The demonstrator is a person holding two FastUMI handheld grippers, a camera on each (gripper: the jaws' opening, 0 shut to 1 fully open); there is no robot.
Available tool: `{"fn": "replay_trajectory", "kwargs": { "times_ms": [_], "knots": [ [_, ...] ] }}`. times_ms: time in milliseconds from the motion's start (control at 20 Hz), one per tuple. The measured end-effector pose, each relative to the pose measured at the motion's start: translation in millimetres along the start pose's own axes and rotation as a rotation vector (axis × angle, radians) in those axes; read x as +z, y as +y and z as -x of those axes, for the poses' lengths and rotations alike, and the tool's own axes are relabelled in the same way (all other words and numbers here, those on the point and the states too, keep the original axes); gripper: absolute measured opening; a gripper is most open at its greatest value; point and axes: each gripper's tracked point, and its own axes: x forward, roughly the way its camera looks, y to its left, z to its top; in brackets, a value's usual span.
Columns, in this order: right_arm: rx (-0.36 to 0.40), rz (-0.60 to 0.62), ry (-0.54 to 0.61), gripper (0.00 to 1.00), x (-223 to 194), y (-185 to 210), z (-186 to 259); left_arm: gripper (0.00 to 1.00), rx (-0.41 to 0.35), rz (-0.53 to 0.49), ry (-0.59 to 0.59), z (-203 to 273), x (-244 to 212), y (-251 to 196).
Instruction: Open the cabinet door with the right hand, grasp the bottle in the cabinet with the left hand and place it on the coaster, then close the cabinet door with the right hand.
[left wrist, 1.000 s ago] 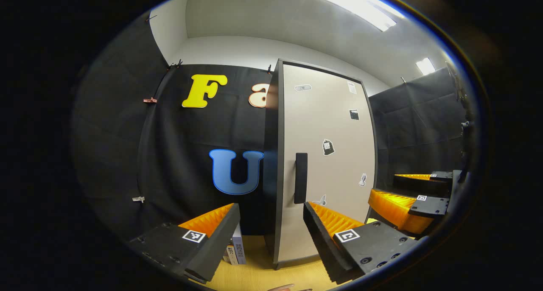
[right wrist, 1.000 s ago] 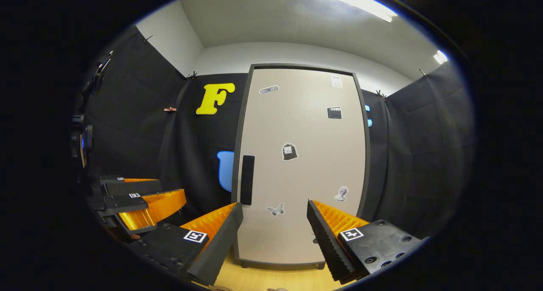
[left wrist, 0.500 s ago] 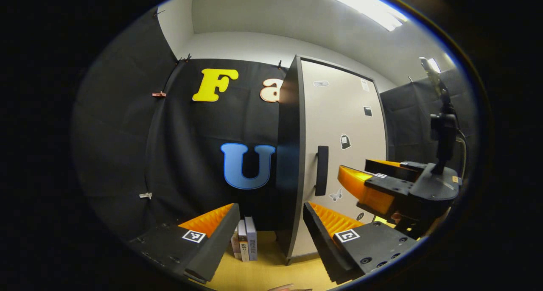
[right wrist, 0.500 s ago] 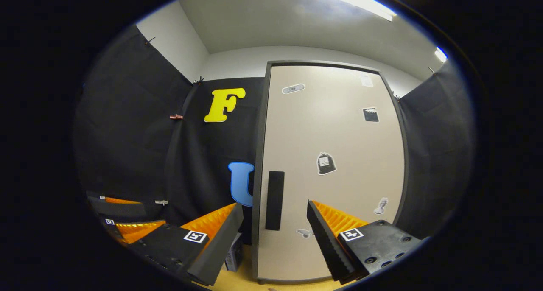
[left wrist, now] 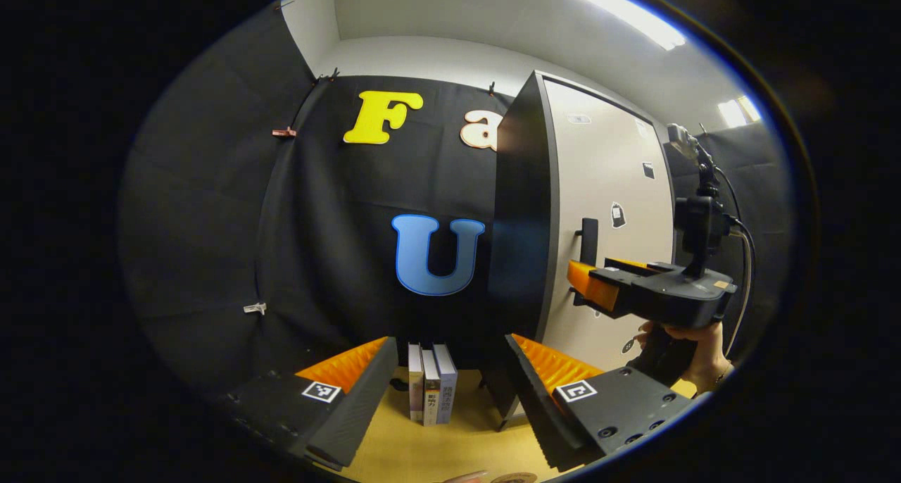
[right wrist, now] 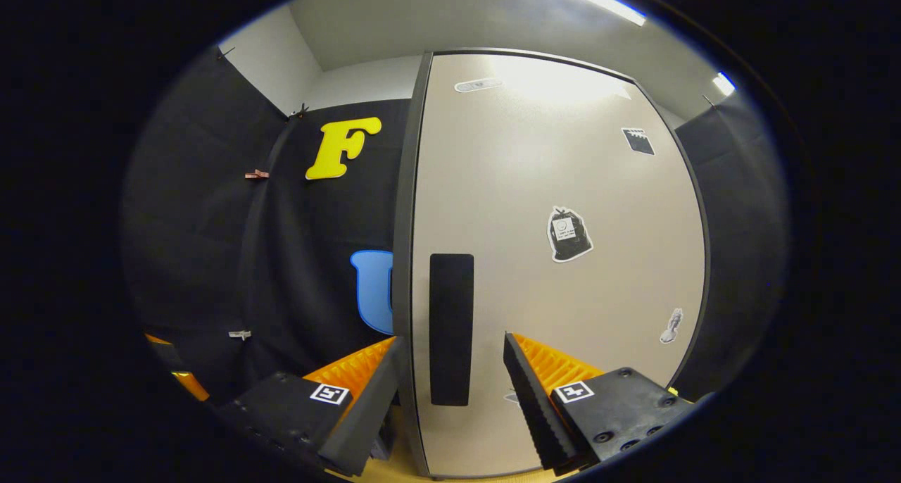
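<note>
Right gripper (right wrist: 450, 370) at door handle (right wrist: 451, 328) — jaws wide, nothing held.
Handle upright, dead ahead between its fingers; cabinet door (right wrist: 563, 272) shut. Left gripper (left wrist: 447, 374) wide too, farther off — bottle unseen.

The cabinet door (right wrist: 556, 258) stands shut, blocking the inside. Left of the cabinet (left wrist: 524, 208), books (left wrist: 431, 383) stand on the table (left wrist: 450, 448).
</note>
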Motion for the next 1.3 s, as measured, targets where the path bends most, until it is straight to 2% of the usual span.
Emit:
{"fn": "replay_trajectory", "kwargs": {
  "times_ms": [150, 200, 250, 350, 400, 450, 500, 650, 700, 750, 950, 1300],
  "knots": [
    [-0.018, -0.002, 0.022, 0.82, -8.4, -4.5, -11.6, 0.95, 0.001, -0.011, -0.003, -5.2, -0.1, 3.5],
    [-0.027, -0.001, 0.033, 0.76, -11.2, -6.1, -15.1, 0.95, -0.002, -0.008, 0.001, -7.0, -2.0, 3.5],
    [-0.024, -0.004, 0.05, 0.62, -15.0, -4.5, -15.6, 0.95, -0.005, -0.006, 0.004, -7.0, -3.1, 3.5],
    [0.003, 0.001, 0.043, 0.58, -19.5, 4.0, -20.6, 0.95, -0.005, -0.01, 0.012, -5.4, -6.3, 4.5],
    [-0.015, 0.004, 0.045, 0.51, -12.8, 0.9, -10.0, 0.95, -0.003, -0.015, 0.016, -5.2, -7.5, 4.7],
    [-0.03, 0.02, 0.04, 0.37, -14.9, -0.3, -15.4, 0.95, 0.001, -0.018, 0.018, -3.4, -7.5, 5.9],
    [-0.033, 0.018, 0.041, 0.41, -16.5, 1.4, -17.1, 0.95, 0.003, -0.021, 0.018, -1.6, -8.0, 5.3],
    [-0.002, 0.014, 0.074, 0.15, -17.9, 2.3, -13.7, 0.95, 0.009, -0.023, 0.016, 7.7, -6.2, 4.4],
    [0.013, -0.005, 0.089, 0.15, -17.5, 3.0, -10.9, 0.95, 0.013, -0.022, 0.015, 11.1, -5.6, 4.6],
    [0.03, -0.003, 0.098, 0.05, -15.8, 4.2, -4.2, 0.95, 0.015, -0.019, 0.009, 13.2, -2.7, 5.1],
    [0.093, -0.005, 0.122, 0.05, -7.8, 3.4, 33.0, 0.95, 0.013, 0.002, 0.003, 27.2, -1.1, -6.4],
    [0.123, -0.005, 0.142, 0.05, 5.8, -16.8, 87.6, 0.95, -0.08, -0.011, -0.013, 34.5, 6.9, -51.5]
  ]
}}
